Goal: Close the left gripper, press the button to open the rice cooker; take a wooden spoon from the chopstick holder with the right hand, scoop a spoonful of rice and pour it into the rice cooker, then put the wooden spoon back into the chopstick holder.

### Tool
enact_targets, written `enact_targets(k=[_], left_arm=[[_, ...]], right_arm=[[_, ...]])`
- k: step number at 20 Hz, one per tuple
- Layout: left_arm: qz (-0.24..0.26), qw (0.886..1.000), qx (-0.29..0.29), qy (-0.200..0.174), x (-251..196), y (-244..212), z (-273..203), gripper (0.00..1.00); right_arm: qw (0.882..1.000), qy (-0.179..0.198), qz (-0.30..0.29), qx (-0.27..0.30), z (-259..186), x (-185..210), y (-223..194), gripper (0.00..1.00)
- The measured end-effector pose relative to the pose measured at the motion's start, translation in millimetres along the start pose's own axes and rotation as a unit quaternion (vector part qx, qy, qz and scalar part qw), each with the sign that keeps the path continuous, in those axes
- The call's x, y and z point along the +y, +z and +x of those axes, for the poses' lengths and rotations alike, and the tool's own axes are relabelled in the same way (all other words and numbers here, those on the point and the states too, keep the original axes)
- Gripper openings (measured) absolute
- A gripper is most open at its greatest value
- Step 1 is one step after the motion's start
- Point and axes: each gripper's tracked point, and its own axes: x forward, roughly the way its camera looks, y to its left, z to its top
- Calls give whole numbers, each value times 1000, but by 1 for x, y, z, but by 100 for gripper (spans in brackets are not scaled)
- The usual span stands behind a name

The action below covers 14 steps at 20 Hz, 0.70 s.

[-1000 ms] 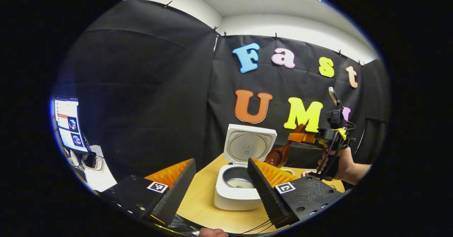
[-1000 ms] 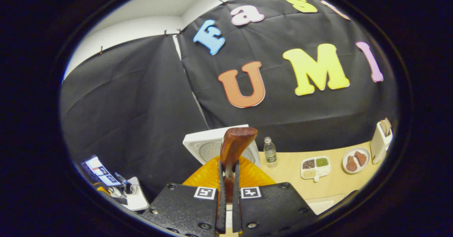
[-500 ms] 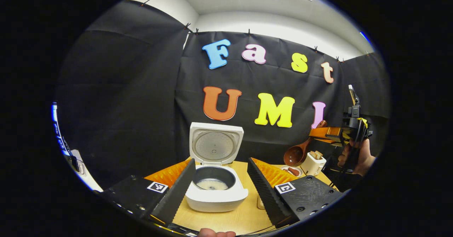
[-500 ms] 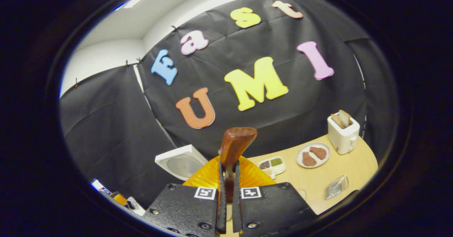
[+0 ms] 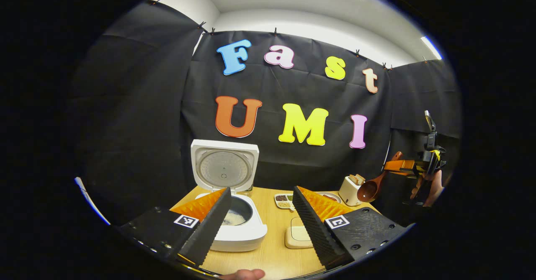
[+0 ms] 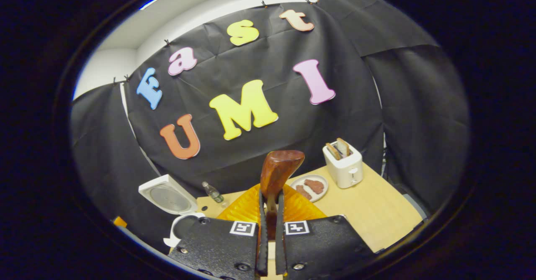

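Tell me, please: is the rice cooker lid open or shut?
Open. The rice cooker has its lid standing upright behind the pot, inner plate facing forward, and the pot's inside shows.

The wooden table (image 6: 377,213) bears rice cooker (image 5: 243,229), toaster (image 6: 343,167), plate (image 6: 312,186), bottle (image 6: 212,192).

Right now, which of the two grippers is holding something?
The right gripper: its fingers are clamped on the wooden spoon. The left gripper is open and empty.

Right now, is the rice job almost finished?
Nearly. The cooker is open with rice already in its pot. The right tool holds the spoon in the air, near the toaster. Left: putting the spoon back in its holder.
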Motion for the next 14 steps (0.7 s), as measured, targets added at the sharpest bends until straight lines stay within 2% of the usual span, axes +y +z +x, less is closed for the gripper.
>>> enact_targets(k=[5,14], left_arm=[[11,1000,-2,-2,-18,-1,11,94],[23,999,5,35,-35,0,42,94]], right_arm=[[998,-56,-13,13,13,-67,-29,12],[995,-74,-40,56,77,-136,-90,12]])
